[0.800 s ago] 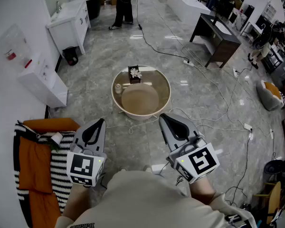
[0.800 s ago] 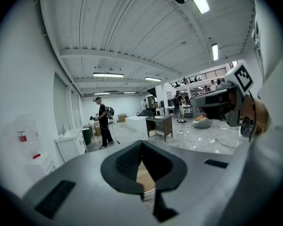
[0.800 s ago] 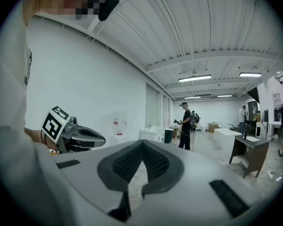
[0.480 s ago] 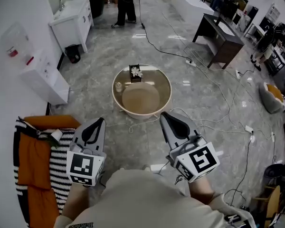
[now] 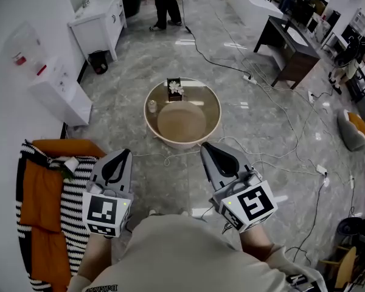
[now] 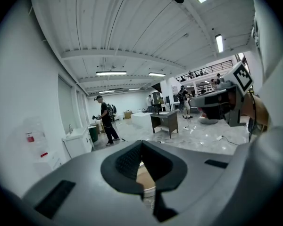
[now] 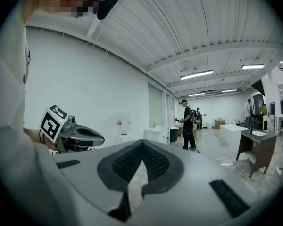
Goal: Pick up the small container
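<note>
The small container (image 5: 151, 106) stands upright on the left part of a round, low counter (image 5: 204, 101), close to the rim. A dark box topped with a white flower (image 5: 174, 90) sits at the counter's far edge, near the container but not touching it. Both grippers are held low and close to the person's body, short of the counter and well apart from the container. The left gripper (image 5: 123, 154) points forward with its fingers (image 6: 128, 160) closed tip to tip and nothing between them; in the left gripper view only a slice of the counter shows through the gap below the tips. The right gripper (image 5: 206, 146) is likewise shut, its fingers (image 7: 155, 161) meeting at the tips with nothing held. The container lies ahead of both grippers, between their two lines and nearer the left one. No finger touches the counter or anything on it. A striped black-and-white cloth with orange fabric (image 5: 45, 215) lies to the person's left. Cables (image 5: 274, 111) trail across the grey floor, and another person (image 5: 168, 2) stands at the far end beside a white cabinet (image 5: 100, 20).
</note>
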A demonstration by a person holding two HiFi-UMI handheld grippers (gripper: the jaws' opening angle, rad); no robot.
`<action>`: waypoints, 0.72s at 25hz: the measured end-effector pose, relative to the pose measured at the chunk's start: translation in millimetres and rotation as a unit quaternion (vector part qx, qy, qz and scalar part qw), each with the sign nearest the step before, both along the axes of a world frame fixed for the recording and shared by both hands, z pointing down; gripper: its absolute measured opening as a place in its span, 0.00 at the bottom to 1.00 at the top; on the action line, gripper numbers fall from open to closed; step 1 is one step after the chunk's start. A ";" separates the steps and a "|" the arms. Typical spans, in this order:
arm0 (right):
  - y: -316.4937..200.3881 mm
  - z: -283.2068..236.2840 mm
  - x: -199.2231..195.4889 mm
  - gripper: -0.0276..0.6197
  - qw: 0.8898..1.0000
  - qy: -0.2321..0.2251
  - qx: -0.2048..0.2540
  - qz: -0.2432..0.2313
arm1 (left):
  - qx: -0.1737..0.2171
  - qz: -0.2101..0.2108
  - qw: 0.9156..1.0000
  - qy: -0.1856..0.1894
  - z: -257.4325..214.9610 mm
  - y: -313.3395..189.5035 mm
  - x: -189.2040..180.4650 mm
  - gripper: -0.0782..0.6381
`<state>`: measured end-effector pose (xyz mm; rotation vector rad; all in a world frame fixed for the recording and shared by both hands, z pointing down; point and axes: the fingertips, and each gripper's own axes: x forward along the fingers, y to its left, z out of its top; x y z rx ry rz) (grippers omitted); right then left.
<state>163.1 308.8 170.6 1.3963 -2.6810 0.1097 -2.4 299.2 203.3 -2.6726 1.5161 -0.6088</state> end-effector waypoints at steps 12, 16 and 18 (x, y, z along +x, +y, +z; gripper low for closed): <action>11.4 29.5 39.0 0.04 0.999 0.000 -0.010 -0.041 | -0.003 -0.024 1.000 -0.004 18.5 21.9 53.1 0.12; 5.3 53.6 48.1 0.04 0.999 -0.006 -0.026 -0.036 | 0.005 -0.028 0.999 -0.015 23.9 21.6 60.6 0.12; 2.1 60.8 49.7 0.04 0.999 -0.008 -0.032 -0.034 | 0.006 -0.028 0.999 -0.019 27.0 21.5 63.2 0.12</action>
